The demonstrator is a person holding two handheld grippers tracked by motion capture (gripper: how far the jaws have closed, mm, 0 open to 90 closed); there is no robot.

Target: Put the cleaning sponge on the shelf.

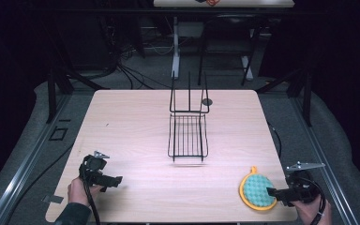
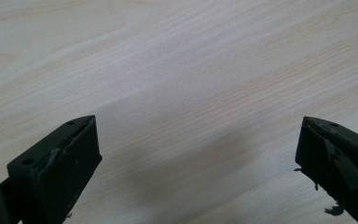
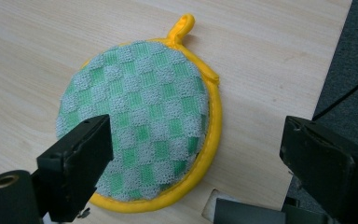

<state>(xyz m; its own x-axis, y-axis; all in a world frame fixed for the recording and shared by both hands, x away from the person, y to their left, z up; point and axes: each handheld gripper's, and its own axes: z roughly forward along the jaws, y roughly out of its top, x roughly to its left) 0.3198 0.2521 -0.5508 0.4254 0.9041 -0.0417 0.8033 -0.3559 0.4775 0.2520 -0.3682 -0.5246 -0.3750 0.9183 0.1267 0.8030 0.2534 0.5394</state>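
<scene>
A round pot holder (image 1: 257, 190), green-and-white checked with a yellow rim and loop, lies flat near the table's front right corner. My right gripper (image 1: 271, 191) comes in from the right at its edge. In the right gripper view the pot holder (image 3: 140, 116) lies under and between the jaws of my right gripper (image 3: 196, 123), which stand wide open and hold nothing. My left gripper (image 1: 116, 180) sits at the front left, pointing right. In its own view my left gripper (image 2: 195, 122) is open over bare wood.
A black wire rack (image 1: 188, 136) with an upright back section stands in the middle of the wooden table (image 1: 131, 122). A small dark disc (image 1: 207, 101) lies behind it. The table's right edge (image 3: 328, 79) runs close beside the pot holder, with dark floor and a cable beyond.
</scene>
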